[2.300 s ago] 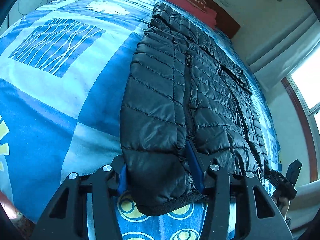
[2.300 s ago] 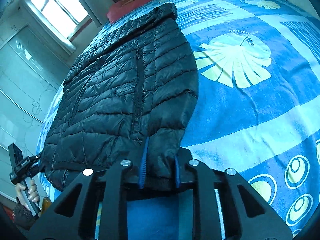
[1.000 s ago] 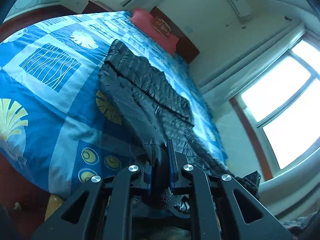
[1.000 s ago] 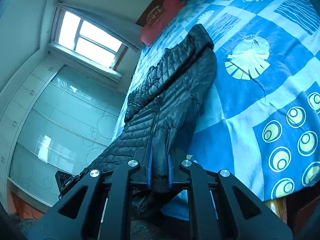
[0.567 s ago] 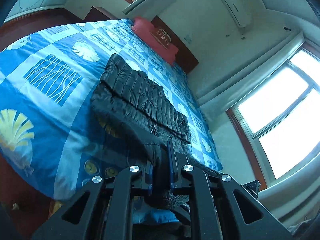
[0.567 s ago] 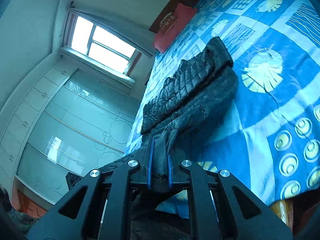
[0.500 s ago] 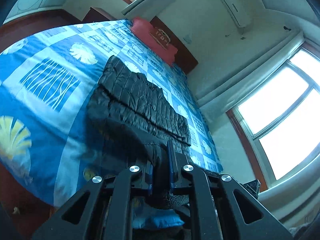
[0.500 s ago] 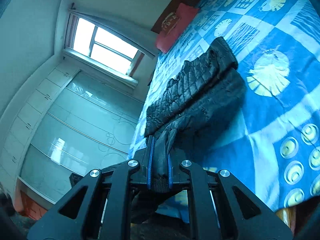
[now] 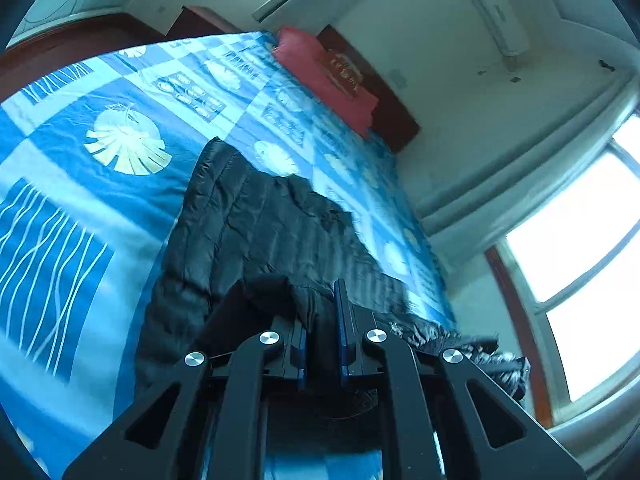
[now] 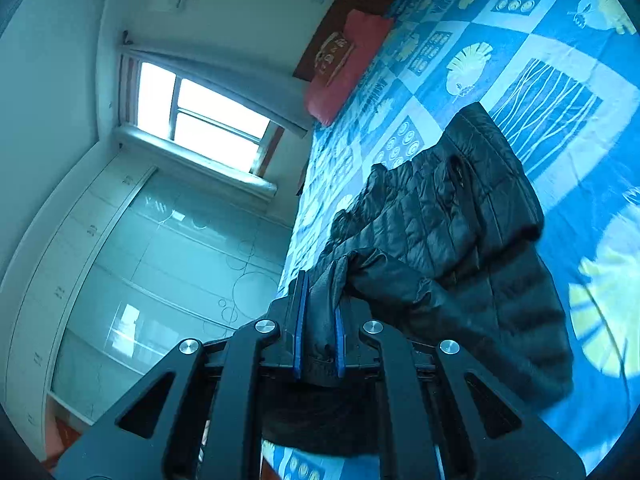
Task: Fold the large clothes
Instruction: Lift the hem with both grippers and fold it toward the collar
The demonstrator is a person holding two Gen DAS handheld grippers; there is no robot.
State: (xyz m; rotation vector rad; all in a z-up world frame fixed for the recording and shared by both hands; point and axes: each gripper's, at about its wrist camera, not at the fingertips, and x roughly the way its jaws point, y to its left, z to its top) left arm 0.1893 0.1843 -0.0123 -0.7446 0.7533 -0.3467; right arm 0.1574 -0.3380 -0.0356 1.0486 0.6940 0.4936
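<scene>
Black quilted jacket (image 9: pixel 264 232) lies on the bed (image 9: pixel 80 208), with its near end lifted off the cover and held by both grippers. In the left wrist view, the left gripper (image 9: pixel 322 320) is clamped on a fold of the jacket's near edge; the fabric fills the gap between the blue pads (image 9: pixel 343 336) and hangs below them. In the right wrist view, the right gripper (image 10: pixel 318 320) is likewise clenched on a bunched part of the jacket (image 10: pixel 460 240), the dark cloth pinched between its blue pads (image 10: pixel 299 320) and drooping underneath. From each grip the jacket runs forward and down to the part that rests on the bed, where a fold of quilted panels lies on top of the lower layer. The far end of the jacket lies flat on the cover, pointing toward the head of the bed.

Bed cover: blue and white squares with leaf, line and circle prints (image 10: pixel 560 80). A red pillow (image 9: pixel 324 76) lies at the head of the bed against a dark wooden headboard (image 9: pixel 384 100). A bright window (image 10: pixel 200 120) stands in the wall beside the bed, and glazed wardrobe doors (image 10: pixel 140 280) adjoin it. An air conditioner (image 9: pixel 496 12) is mounted high on the wall above the headboard.
</scene>
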